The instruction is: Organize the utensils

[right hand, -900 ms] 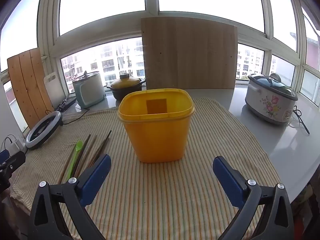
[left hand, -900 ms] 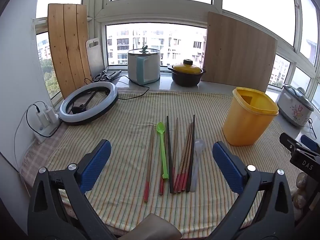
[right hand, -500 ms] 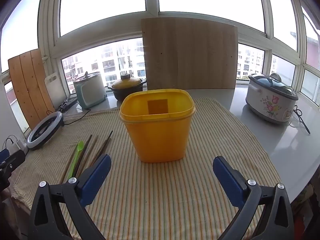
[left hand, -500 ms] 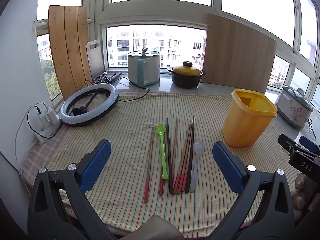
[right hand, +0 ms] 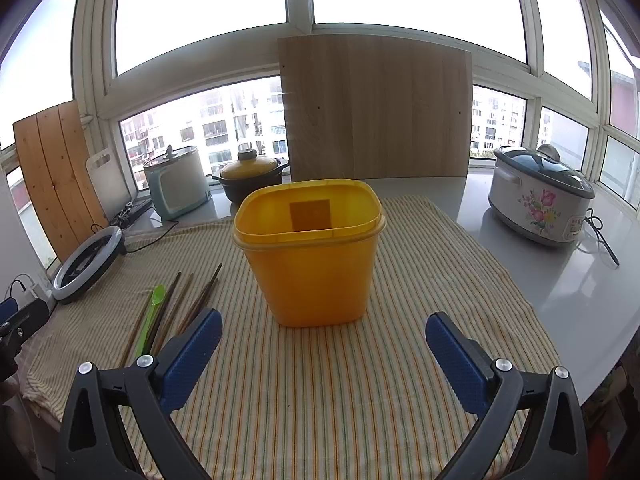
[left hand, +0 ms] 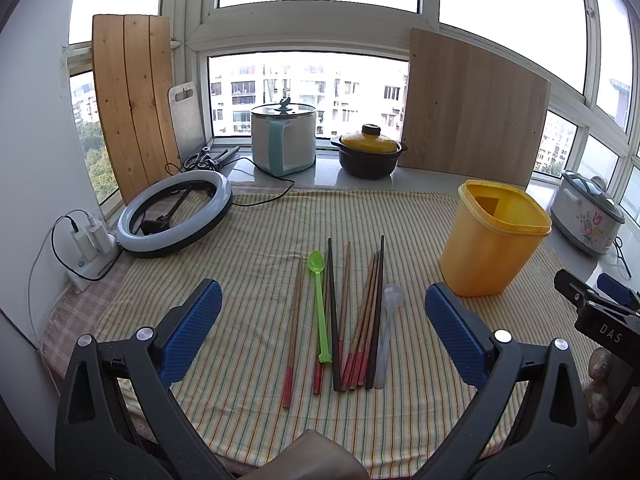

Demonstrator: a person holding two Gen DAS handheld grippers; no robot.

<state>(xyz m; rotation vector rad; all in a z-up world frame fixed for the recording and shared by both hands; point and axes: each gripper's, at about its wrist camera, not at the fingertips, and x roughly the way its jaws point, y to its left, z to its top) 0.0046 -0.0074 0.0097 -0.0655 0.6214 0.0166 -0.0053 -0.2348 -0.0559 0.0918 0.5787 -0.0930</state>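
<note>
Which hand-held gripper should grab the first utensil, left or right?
Left. The left hand-held gripper is open and faces the chopsticks and green spoon. The right hand-held gripper faces the yellow container.

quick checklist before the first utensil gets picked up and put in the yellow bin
1. Left tongs open, nothing held: ok.
2. Right tongs open, nothing held: ok.
3. Bin upright, mouth open: ok.
4. Bin empty: cannot tell, its bottom is hidden.
5. Chopsticks, green spoon and clear spoon lie flat on the cloth, in front of the left tongs: ok.
6. Utensils spaced for a single pick: not ok, several chopsticks touch.
</note>
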